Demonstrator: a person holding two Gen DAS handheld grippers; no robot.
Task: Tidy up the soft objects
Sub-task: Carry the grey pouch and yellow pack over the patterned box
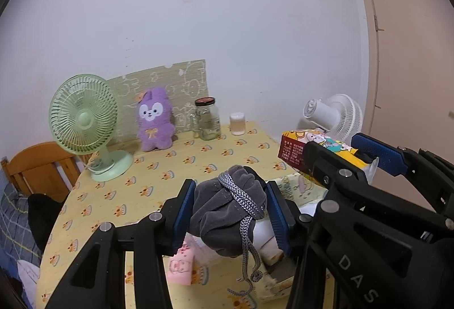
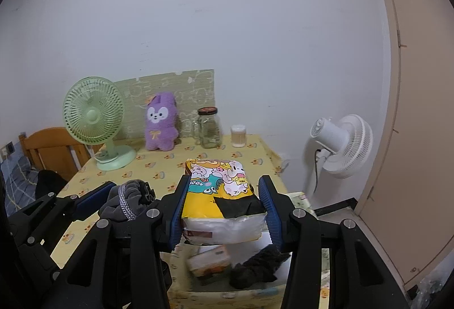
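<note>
My left gripper [image 1: 231,214] is shut on a grey velvet drawstring pouch [image 1: 227,212], held above the table with its cord hanging down. My right gripper [image 2: 224,209] is shut on a yellow cartoon-printed tissue pack [image 2: 221,195], held above an open storage box [image 2: 227,294]. The box holds a small pack [image 2: 208,260] and a black fabric item [image 2: 255,266]. The tissue pack also shows in the left wrist view [image 1: 317,150], to the right of the pouch. The pouch shows in the right wrist view [image 2: 130,198], at the left. A purple plush toy [image 1: 154,119] stands at the table's back.
A green desk fan [image 1: 85,124] stands at the back left of the yellow tablecloth [image 1: 170,167]. A glass jar [image 1: 208,119] and a small white-lidded jar [image 1: 237,123] stand by the wall. A white fan [image 2: 340,144] stands right of the table. A wooden chair [image 1: 37,167] is at left.
</note>
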